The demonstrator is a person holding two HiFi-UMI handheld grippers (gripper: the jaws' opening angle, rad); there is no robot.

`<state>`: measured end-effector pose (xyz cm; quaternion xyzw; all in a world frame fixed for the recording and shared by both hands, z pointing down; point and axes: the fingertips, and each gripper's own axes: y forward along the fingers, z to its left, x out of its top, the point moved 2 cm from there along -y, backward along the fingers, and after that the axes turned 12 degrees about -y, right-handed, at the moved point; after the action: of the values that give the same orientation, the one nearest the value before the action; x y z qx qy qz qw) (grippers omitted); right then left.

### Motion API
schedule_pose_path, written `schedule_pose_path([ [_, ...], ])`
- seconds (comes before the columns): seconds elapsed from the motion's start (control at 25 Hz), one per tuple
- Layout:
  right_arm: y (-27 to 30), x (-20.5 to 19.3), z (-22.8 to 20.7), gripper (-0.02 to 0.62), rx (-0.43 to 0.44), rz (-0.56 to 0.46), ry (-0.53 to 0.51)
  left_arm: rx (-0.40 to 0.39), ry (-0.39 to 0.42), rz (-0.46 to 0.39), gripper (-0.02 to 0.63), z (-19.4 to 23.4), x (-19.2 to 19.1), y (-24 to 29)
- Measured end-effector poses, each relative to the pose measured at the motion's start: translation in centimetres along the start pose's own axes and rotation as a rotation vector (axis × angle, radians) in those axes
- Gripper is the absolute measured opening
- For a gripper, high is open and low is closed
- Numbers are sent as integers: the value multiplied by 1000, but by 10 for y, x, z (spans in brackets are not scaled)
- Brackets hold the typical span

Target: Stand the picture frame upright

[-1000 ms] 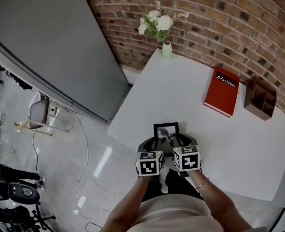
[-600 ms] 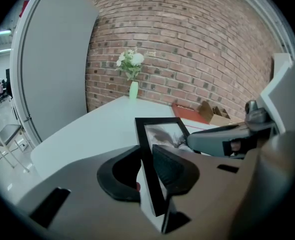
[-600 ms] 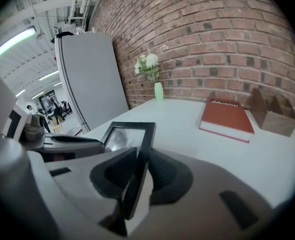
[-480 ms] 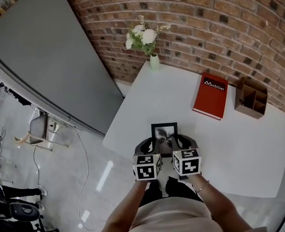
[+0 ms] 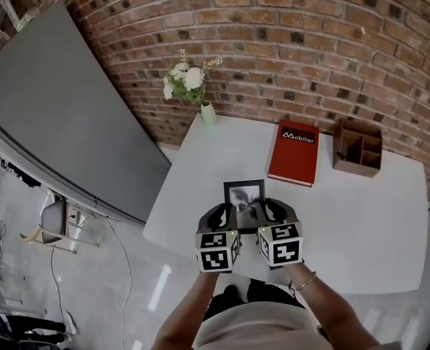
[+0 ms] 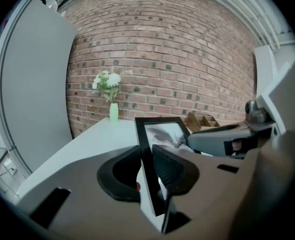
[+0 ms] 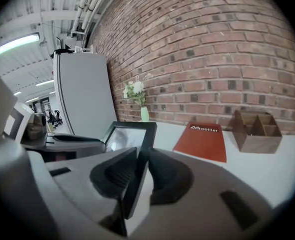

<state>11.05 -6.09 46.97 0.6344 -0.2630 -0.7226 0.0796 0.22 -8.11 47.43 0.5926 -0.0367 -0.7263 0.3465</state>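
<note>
I have both claws clenched on the picture frame, one on each side edge, and I think that's the reason for this two-handed hold: a thin, flat frame pinched on one edge alone would swing, while a grip on both lets me control its tilt as I bring it up. In the left gripper view, the left gripper has its pads pressed against the front and back of the frame's left edge, with the black border running up between them. In the right gripper view, the right gripper grips the opposite edge in the same way. From the head view the frame sits at the table's 6 o'clock edge, closest to me, its photo face leaning up and back toward me, not fully vertical. I can't tell whether its bottom edge touches the tabletop or is slightly lifted. The rest of the setup is well clear: a red book lies flat at about 1 o'clock from the frame, a wooden organizer at 2 o'clock against the brick wall, and a vase of flowers at 11 o'clock in the far corner. I judge the raising is well under way, with seating and letting go left.
</note>
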Motion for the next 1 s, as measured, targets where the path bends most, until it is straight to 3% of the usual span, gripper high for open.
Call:
schedule_pose_path([
  [0.6,-20,35,-49,77,-80,-105,21,-78,116,-92,66,-48,48,16],
  [1.0,8,74,-54,77,-164,-137,37,-158,148,-120,61,-30,96,47],
])
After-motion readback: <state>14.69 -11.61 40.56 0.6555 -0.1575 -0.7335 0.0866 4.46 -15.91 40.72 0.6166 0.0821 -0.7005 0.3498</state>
